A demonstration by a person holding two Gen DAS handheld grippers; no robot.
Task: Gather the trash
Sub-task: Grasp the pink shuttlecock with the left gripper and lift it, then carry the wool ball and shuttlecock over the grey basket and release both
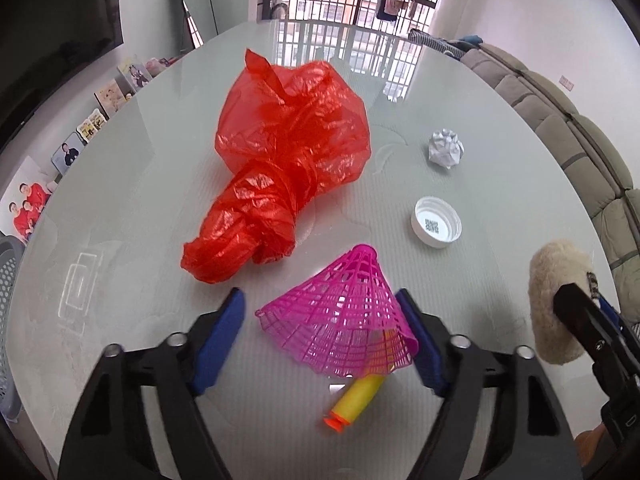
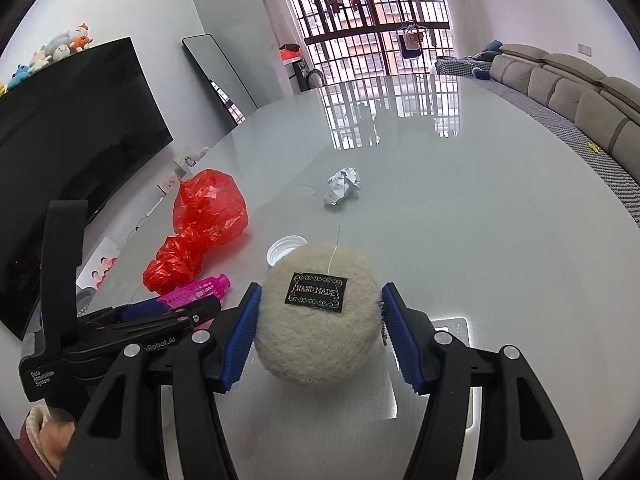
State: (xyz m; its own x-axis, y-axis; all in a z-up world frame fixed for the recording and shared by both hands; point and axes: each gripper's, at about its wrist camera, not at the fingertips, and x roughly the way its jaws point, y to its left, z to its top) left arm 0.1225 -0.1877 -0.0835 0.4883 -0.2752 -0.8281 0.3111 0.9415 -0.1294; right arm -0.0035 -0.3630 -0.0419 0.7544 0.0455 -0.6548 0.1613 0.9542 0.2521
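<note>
A pink plastic shuttlecock (image 1: 344,316) lies on the glass table between the open blue pads of my left gripper (image 1: 324,312); it also shows in the right wrist view (image 2: 200,290). A yellow foam dart (image 1: 356,400) lies under its skirt. A crumpled red plastic bag (image 1: 288,160) lies beyond, also in the right wrist view (image 2: 200,220). A white bottle cap (image 1: 436,222) and a crumpled paper ball (image 1: 445,148) lie to the right. My right gripper (image 2: 320,332) is shut on a cream fluffy pouch (image 2: 316,316) labelled "HAND MADE".
The round glass table (image 2: 460,220) is glossy. A grey perforated basket (image 1: 8,280) stands off its left edge. Photos (image 1: 28,200) line the left rim. A sofa (image 2: 560,80) runs along the right, a TV (image 2: 60,140) on the left.
</note>
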